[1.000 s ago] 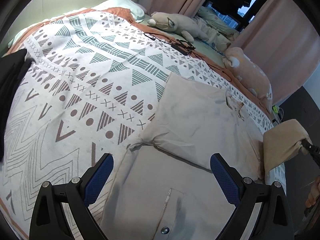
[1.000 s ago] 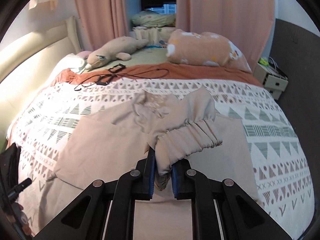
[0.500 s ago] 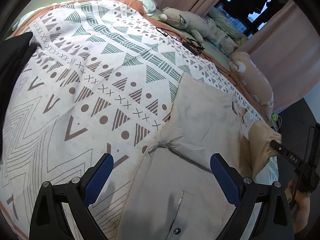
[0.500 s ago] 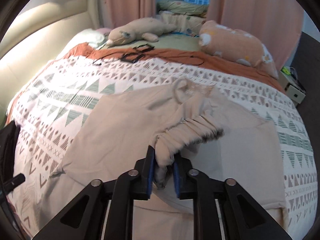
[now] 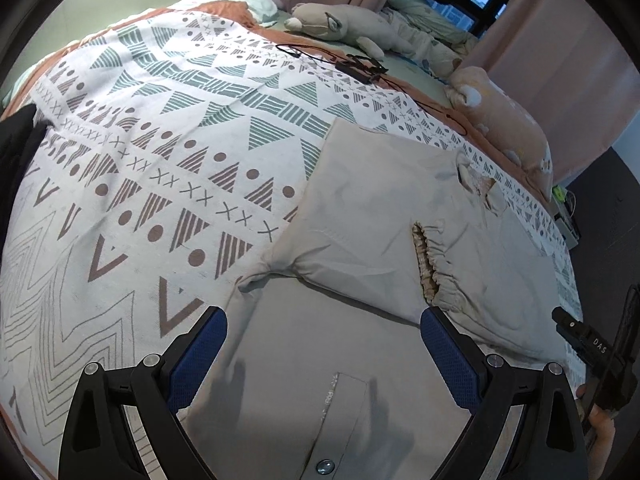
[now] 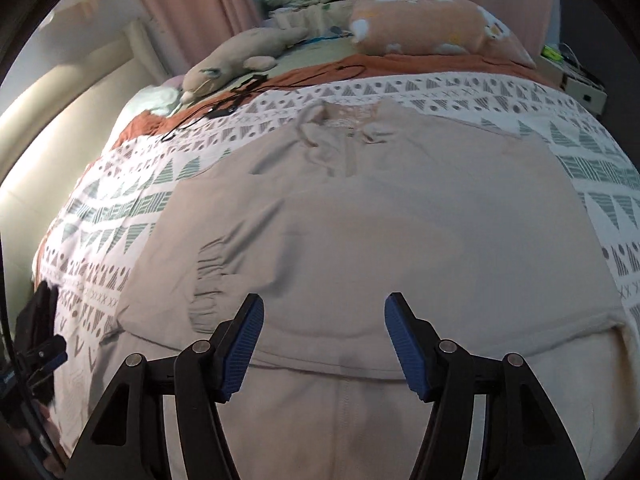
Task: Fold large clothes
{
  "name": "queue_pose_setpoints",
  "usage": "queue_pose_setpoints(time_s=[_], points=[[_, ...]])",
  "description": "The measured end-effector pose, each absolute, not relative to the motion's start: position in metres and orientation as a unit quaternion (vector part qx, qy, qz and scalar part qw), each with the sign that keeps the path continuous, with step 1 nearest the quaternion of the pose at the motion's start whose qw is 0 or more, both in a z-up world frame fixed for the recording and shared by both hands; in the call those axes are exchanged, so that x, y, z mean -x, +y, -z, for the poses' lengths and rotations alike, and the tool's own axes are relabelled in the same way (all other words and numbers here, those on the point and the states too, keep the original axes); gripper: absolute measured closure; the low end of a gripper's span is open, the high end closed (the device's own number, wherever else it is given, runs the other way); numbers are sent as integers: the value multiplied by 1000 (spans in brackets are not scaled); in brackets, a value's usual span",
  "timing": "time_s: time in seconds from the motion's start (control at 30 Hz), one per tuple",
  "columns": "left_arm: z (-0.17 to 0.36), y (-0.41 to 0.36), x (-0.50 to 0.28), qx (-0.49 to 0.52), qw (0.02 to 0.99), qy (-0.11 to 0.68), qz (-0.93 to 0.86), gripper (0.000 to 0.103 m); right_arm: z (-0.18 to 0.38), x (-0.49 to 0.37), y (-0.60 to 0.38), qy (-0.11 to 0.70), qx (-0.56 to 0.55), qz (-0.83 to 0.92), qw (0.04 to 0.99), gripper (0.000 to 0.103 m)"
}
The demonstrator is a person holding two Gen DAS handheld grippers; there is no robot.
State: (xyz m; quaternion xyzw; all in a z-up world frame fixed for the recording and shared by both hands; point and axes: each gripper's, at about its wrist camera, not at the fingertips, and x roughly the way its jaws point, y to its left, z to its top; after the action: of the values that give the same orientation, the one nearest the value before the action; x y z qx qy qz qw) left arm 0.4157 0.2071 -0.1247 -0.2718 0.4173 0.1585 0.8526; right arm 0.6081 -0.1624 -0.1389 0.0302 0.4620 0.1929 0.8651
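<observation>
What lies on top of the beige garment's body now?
A folded-in sleeve with its elastic cuff lies across the beige garment. Whatever fabric sits beneath that sleeve is covered.

Left wrist view: camera sits behind left gripper [image 5: 322,344], looks steeply down along fingers, close above beige garment [image 5: 384,216], facing across patterned bedspread [image 5: 168,128] toward curtains [image 5: 560,64].

Right wrist view: camera sits behind right gripper [image 6: 324,340], same steep downward tilt, closer to garment [image 6: 400,224], which fills most of frame; faces toward curtains [image 6: 192,4].

Shared area: garment, bedspread [image 6: 120,216], grey plush toy [image 5: 340,26] [image 6: 236,60], orange plush [image 5: 512,128] [image 6: 424,24], black cable [image 5: 360,66] [image 6: 244,92]. Each view catches other gripper at frame edge.
</observation>
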Motion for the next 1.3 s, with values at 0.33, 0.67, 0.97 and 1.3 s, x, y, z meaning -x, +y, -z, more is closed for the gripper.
queue_pose_setpoints(time_s=[0.33,0.67,0.97,1.3], points=[[126,151,-451,165,880,421,-148,5,181,-617,-295,468,-183,-120,856,40],[140,121,-502,162,871,448,-119,8,195,-629,-370,466,-269,-97,837,40],[171,101,-556,157,857,478,-112,27,225,-640,-452,444,-426,-73,785,48],[195,70,-592,149,845,506,-84,53,239,-647,-486,420,-494,-56,759,80]])
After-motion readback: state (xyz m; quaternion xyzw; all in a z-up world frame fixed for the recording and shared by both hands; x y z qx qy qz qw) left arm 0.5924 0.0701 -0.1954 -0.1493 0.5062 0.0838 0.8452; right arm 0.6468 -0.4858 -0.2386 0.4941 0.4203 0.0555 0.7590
